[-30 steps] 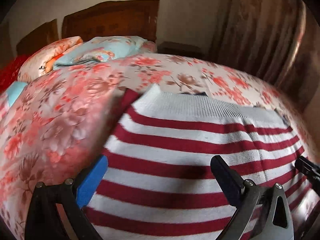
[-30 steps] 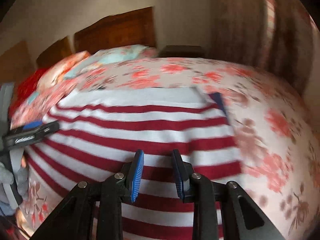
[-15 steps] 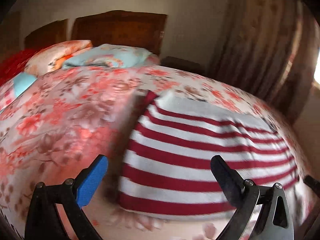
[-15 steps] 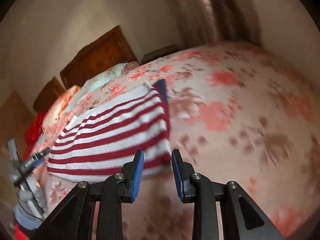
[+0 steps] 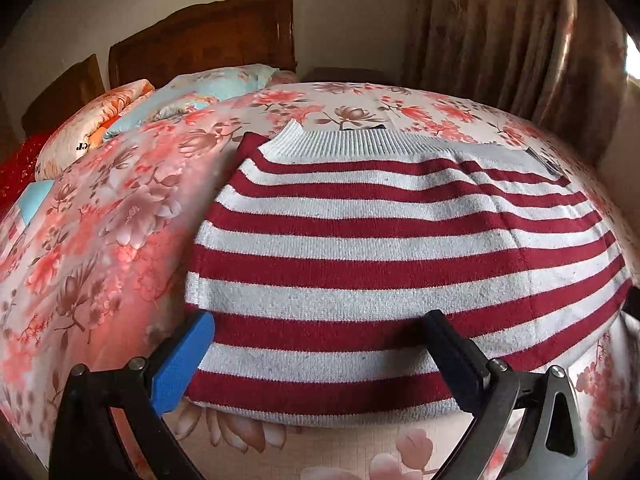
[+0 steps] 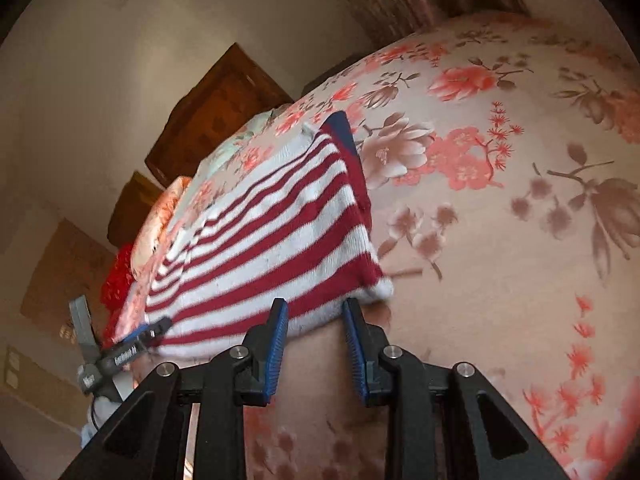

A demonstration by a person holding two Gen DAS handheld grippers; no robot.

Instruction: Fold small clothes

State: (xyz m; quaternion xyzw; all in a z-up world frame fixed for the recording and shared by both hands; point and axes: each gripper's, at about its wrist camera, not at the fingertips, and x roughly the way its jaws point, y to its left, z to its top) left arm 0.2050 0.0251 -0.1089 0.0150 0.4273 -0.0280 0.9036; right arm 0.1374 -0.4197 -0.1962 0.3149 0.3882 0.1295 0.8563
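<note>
Left wrist: left tongs (image 5: 320, 364) wide open, empty, straddling striped sweater (image 5: 400, 248) near hem on bed (image 5: 100, 220). Right tongs (image 6: 314, 342) part-open, empty, just short of right corner. Pinch both layers evenly.

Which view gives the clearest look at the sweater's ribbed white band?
The left wrist view: the ribbed band runs sharp across the far edge of the striped sweater. The right wrist view is tilted and blurred, showing that end small and far off, ribbing unreadable.

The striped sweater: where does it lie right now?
The sweater lies flat on the floral bedspread, just ahead of both grippers, pillows beyond it.
</note>
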